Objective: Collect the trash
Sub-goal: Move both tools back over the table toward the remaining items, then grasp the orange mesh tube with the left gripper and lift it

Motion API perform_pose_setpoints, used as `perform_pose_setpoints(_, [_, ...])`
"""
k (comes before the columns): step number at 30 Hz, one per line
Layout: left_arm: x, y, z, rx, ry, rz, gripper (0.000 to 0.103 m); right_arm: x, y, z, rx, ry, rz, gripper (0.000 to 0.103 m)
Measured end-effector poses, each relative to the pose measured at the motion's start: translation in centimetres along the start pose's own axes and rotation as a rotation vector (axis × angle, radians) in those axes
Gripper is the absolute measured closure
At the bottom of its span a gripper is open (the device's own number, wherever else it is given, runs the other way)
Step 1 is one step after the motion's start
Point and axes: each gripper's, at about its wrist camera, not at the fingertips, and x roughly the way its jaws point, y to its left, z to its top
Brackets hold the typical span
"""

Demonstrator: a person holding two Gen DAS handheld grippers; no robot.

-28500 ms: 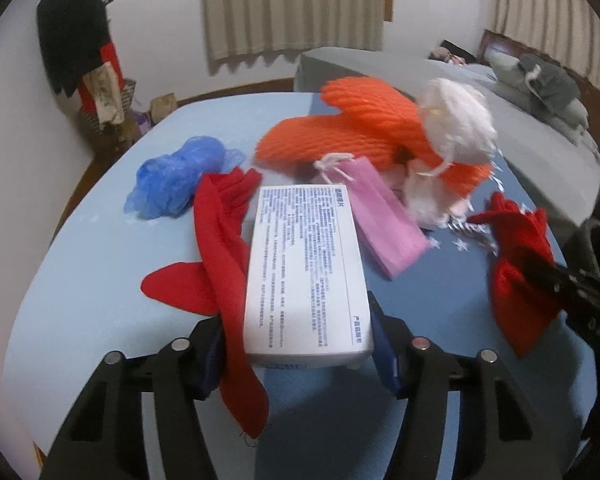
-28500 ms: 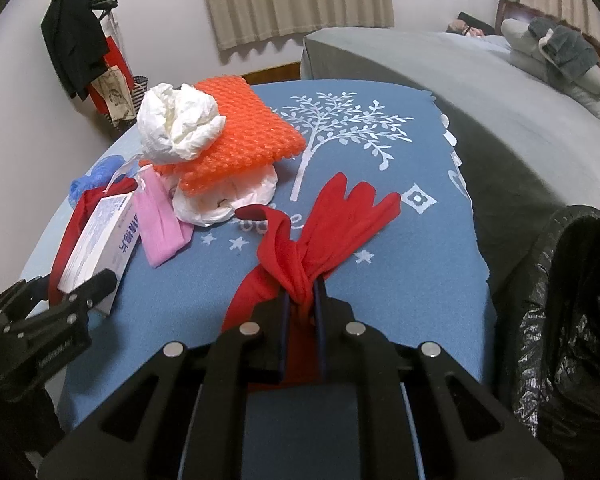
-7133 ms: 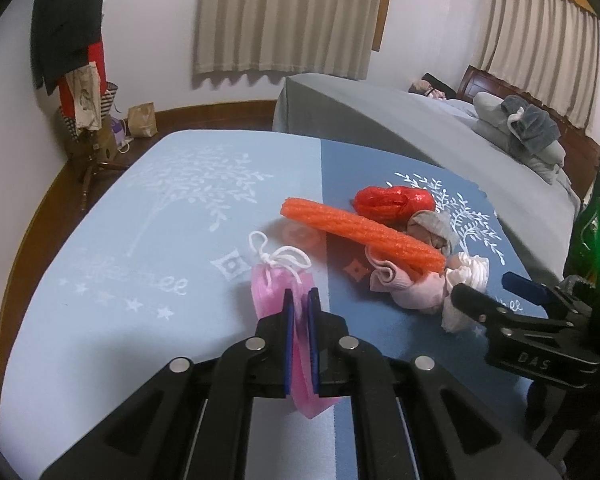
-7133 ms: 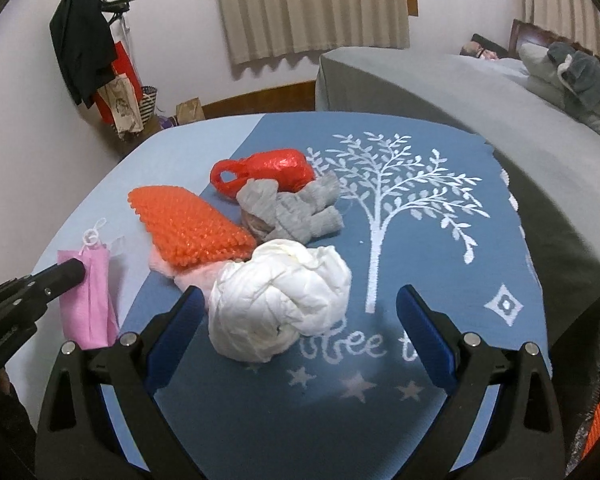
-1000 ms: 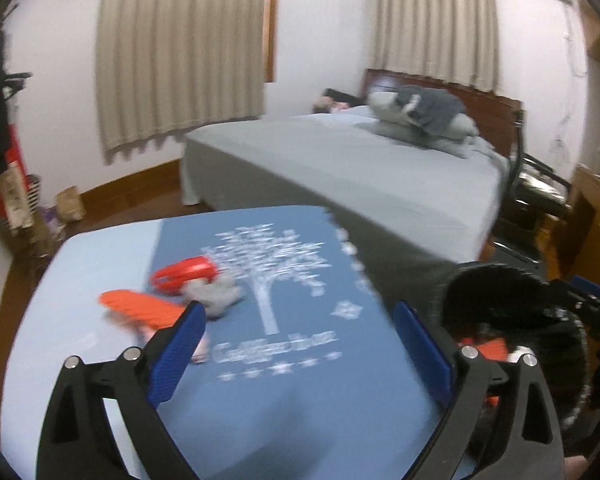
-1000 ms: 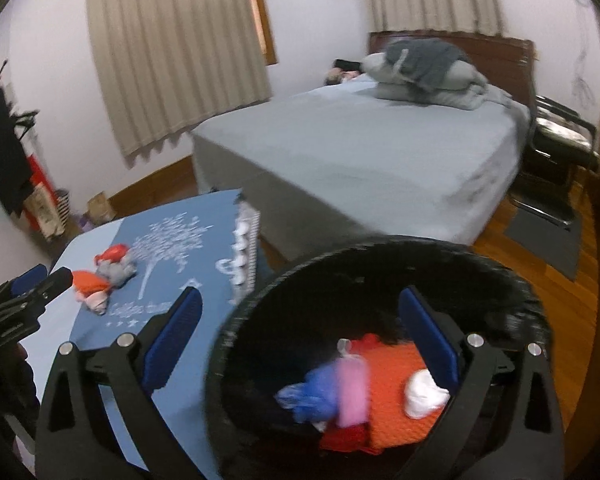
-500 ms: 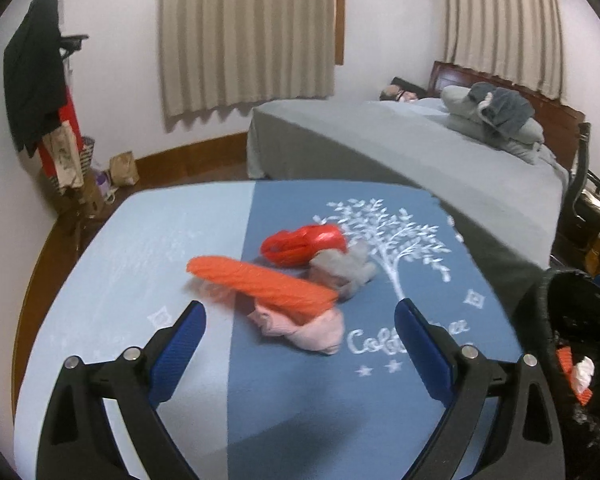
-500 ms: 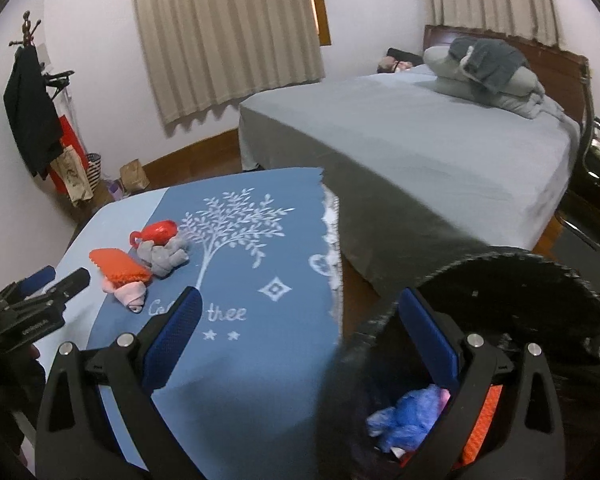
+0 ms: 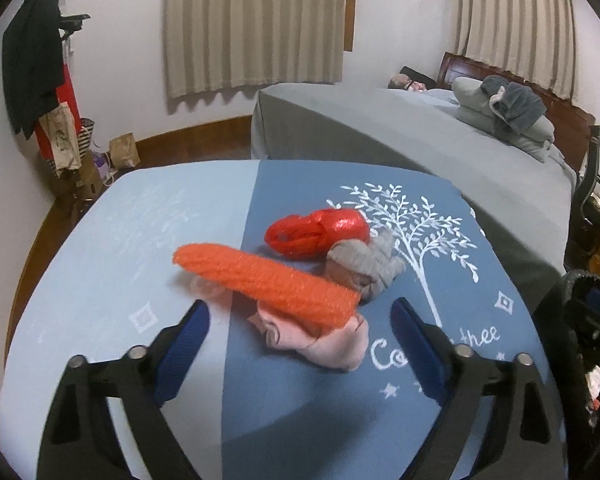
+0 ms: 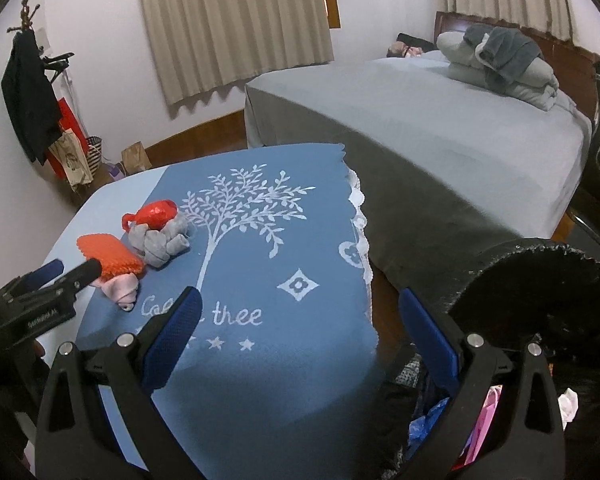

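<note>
The bin (image 10: pixel 540 280) is cut off at the frame edge, its contents half hidden. An orange foam net (image 9: pixel 266 282) lies on the blue cloth (image 9: pixel 300 420), long axis running from far left to near right, over a pink rag (image 9: pixel 328 342). Left gripper (image 9: pixel 300 332) and right gripper (image 10: pixel 300 320) gape wide, holding nothing

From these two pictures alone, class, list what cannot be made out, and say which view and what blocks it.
- Trash bin contents: right wrist view, mostly hidden by its rim and the right hand-held gripper.
- Pink cloth: left wrist view, partly under the orange foam net.
- Bin: left wrist view, cut off by the right edge.
- Coat rack bags: too small.
</note>
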Motion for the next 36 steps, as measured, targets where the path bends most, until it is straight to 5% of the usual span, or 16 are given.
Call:
perform_pose_setpoints(7, [1.5, -0.2, 0.8, -0.007, 0.027, -0.012, 0.031, 0.7, 0.2, -0.2, -0.007, 0.016, 0.001, 0.007])
perform_pose_setpoints(15, [2.6, 0.4, 0.1, -0.033, 0.076, -0.059, 0.075, 1.1, 1.2, -0.2, -0.026, 0.027, 0.01, 0.007])
perform_pose_setpoints(20, [1.7, 1.2, 0.0, -0.055, 0.051, -0.067, 0.085, 1.6, 2.2, -0.5, -0.045, 0.04, 0.023, 0.007])
perform_pose_setpoints(36, [-2.7, 5.8, -0.6, -0.101, -0.004, -0.032, 0.087, 2.2, 6.9, -0.2, -0.089, 0.023, 0.068, 0.007])
